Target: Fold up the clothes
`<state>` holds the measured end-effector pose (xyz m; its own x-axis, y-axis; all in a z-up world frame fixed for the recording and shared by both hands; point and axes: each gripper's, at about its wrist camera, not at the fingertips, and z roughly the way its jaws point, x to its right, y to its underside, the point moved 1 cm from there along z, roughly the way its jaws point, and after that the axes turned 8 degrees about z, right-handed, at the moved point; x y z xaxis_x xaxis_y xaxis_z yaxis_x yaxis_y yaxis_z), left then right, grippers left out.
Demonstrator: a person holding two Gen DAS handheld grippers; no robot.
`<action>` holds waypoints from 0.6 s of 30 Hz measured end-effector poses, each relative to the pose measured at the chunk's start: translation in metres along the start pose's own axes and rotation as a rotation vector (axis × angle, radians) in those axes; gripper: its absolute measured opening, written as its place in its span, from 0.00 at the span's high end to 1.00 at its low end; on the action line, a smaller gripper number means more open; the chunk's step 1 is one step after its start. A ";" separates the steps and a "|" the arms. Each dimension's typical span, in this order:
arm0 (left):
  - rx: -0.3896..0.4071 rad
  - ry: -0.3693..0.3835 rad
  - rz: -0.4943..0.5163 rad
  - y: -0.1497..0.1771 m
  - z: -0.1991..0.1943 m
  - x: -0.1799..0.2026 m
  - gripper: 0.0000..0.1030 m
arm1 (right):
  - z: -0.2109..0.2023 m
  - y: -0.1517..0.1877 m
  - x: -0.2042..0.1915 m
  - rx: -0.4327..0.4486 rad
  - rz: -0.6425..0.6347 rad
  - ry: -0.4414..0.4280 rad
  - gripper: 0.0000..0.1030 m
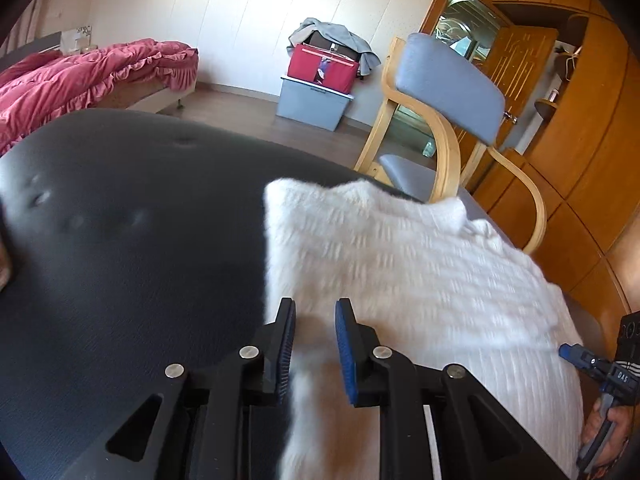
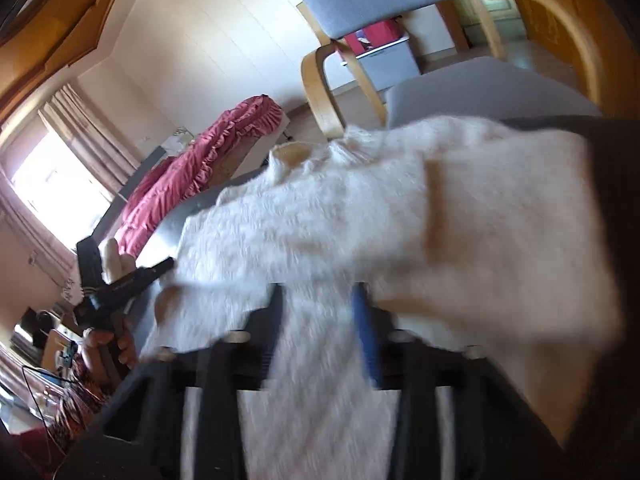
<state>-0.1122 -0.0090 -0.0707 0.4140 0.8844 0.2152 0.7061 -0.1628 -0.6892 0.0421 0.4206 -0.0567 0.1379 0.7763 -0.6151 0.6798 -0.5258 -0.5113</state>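
Both grippers' jaws straddle folds of the white sweater (image 1: pixel 400 264).

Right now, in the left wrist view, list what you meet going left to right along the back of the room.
Pink bedding → red bag on grey storage box → grey-cushioned wooden chair → wooden cabinet.
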 end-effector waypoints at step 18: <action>-0.142 0.288 -0.021 0.119 -0.097 -0.026 0.79 | -0.150 0.128 0.052 -0.027 0.115 0.089 0.55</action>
<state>0.0166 -0.0940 -0.0908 0.5299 0.7315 0.4291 0.7807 -0.2232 -0.5837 0.2439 0.4457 -0.0638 0.2786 0.7399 -0.6124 0.6749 -0.6044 -0.4232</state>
